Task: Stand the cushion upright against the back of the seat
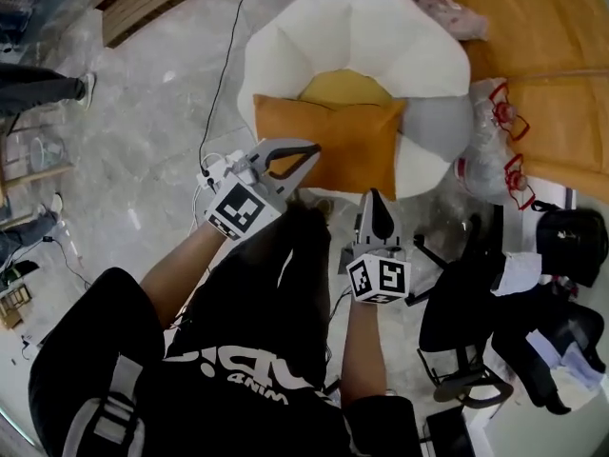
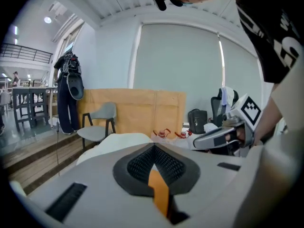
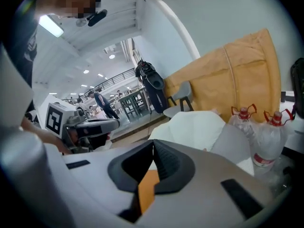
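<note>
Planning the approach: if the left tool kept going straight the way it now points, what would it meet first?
Probably the orange cushion: the left tool, shut, points straight at it from close by, though depth is unclear.

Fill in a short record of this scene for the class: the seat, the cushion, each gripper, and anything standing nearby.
Seat: white chair with petal-shaped sides and a yellow seat pad
Cushion: orange cushion lies across the front of the seat, broad face up, not yet upright against the back
Left gripper: jaws together, tip at the cushion's near left edge; contact unclear
Right gripper: jaws together, tip just short of the cushion's near edge
Nearby: plastic bottles with red caps, right of the chair
</note>
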`<state>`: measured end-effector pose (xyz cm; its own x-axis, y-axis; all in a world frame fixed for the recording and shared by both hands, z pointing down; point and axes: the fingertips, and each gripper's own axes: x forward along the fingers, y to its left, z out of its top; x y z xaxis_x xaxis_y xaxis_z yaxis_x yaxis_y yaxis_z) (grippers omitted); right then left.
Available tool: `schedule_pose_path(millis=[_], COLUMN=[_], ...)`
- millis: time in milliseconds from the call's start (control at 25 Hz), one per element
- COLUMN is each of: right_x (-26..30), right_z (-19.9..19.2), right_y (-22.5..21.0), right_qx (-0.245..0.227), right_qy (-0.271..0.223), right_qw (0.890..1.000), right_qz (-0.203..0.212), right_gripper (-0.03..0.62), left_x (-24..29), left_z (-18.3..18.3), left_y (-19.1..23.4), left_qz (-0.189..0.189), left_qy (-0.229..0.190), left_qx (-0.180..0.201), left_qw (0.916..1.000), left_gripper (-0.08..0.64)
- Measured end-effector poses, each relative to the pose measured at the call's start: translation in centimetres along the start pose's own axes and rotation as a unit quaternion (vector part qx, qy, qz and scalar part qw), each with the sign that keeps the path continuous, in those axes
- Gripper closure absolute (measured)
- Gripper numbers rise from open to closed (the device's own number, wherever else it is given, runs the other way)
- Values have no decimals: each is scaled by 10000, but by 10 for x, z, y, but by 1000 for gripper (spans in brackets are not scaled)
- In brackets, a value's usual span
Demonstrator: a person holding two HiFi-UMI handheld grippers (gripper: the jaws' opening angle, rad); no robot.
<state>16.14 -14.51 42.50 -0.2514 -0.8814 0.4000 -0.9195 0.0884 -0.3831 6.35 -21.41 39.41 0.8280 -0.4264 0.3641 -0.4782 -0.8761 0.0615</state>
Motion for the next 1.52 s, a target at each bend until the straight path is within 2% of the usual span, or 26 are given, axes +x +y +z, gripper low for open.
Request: schedule_pose_path(millis=[160,320,440,480,520,560,640,680,720,800,1000,1280,1520], right_x=[34,74,95,100,104,107,111,112,113,113,115,126,135], right_z=[-74,-147,-190,-204,-218,-232,-262,-276,-289,-310,-346,-375,-385], right_y=[-33,-69,-93,-100,-107,-114,-127,-133,-139,-147,-165,-182,-189], right_qx=[464,1190,1555,1730,1959,2220,2659,2776,2836,2919,3111,3150,3026], right_qy=[536,939,1198,1295,1388,1466,1596,1670,1751,1898,2119,2384,2512], right_qw=[9975,9882,9796,9750,9688,9611,9454,9394,9348,9269,9102,8991,8960], right_qz=[-23,-217,-437,-513,-615,-738,-1000,-1121,-1226,-1398,-1729,-1888,-2062], right_gripper=[572,572,569,529,432,374,340,317,294,285,281,281,282], left_x=[49,91,120,129,138,146,164,173,182,195,209,222,227], left_z=[-78,-152,-194,-207,-218,-229,-249,-260,-271,-291,-328,-366,-382], left_y=[8,11,13,13,14,15,15,12,9,4,6,17,18], left_qz=[37,-281,-428,-454,-458,-440,-455,-538,-637,-776,-797,-892,-1052], left_qy=[517,1217,1588,1700,1799,1874,1985,2049,2122,2270,2670,3169,3343], left_qx=[-224,140,250,272,290,302,256,161,35,-126,73,234,175], left_qw=[9984,9921,9861,9840,9822,9808,9787,9772,9752,9707,9604,9440,9364], left_gripper=[557,557,556,557,557,557,557,373,183,184,184,184,200])
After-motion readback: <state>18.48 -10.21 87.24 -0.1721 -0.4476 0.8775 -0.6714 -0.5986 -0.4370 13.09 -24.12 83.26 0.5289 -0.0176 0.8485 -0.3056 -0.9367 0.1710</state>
